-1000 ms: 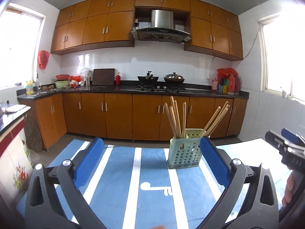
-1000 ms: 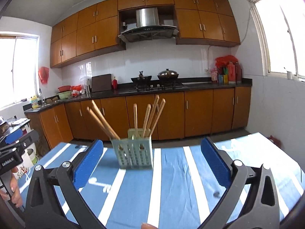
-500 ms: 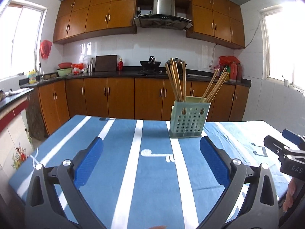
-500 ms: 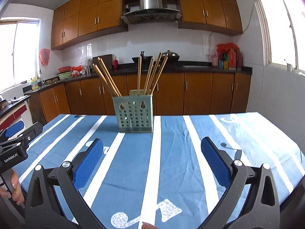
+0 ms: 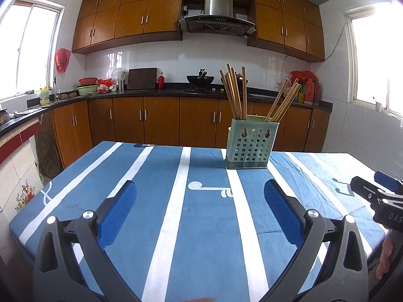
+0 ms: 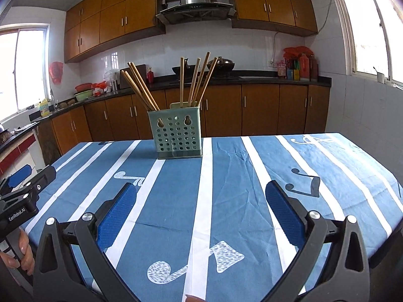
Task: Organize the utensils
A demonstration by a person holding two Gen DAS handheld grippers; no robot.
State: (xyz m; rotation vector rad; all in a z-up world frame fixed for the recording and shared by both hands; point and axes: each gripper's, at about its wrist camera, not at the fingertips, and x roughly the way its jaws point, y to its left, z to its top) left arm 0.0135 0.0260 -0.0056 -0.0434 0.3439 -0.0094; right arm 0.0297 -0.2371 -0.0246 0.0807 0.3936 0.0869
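Kitchen table (image 5: 156,191) wore blue striped cloth; green holder (image 6: 175,134) with chopsticks (image 6: 196,79) stood near far edge. Left gripper (image 5: 200,207) and right gripper (image 6: 201,207) hung above near edge, jaws wide, holding nothing

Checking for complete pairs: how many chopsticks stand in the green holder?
8 chopsticks show in the holder: four lean left, four stand toward the right; overlapping ones may hide more.
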